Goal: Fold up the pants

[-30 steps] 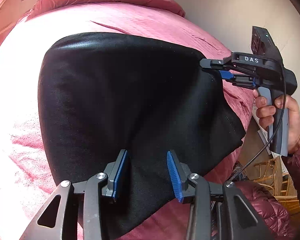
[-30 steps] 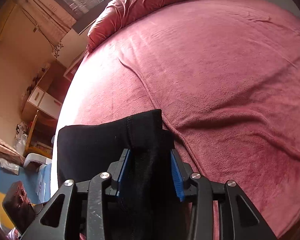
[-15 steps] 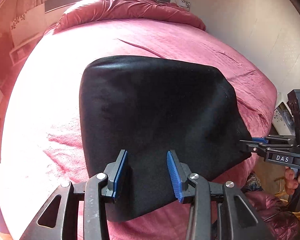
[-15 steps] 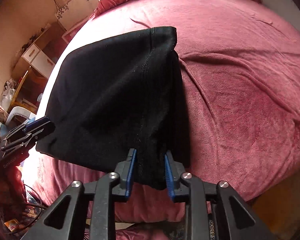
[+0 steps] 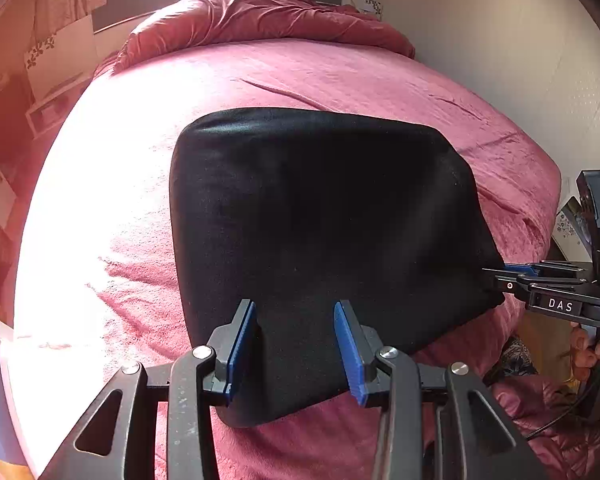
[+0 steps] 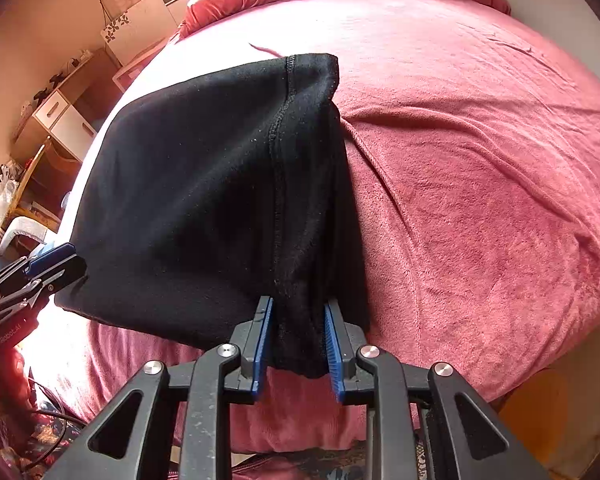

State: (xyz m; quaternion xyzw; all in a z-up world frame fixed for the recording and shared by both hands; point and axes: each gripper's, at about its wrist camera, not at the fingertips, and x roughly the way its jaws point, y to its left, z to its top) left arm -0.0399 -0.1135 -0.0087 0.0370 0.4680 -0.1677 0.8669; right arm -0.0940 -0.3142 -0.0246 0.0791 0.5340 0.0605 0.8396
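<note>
On bed (image 5: 340,80): pants (image 5: 320,220) lay folded over near the front edge
Right gripper (image 6: 296,340): dragged its corner back, jaws just eased but pinched cloth
Left gripper (image 5: 296,352): spread over the hem
Meaning: fold landed, release next probably

Pants (image 5: 324,240): black all over, so the layers and folds cannot be told apart.
Bed (image 5: 340,80): the part under the pants is hidden; the left side is lost in bright glare.
Hand (image 5: 592,344): cut off by the right edge; only some fingers show.
Shelf things (image 6: 8,184): too small to tell.
</note>
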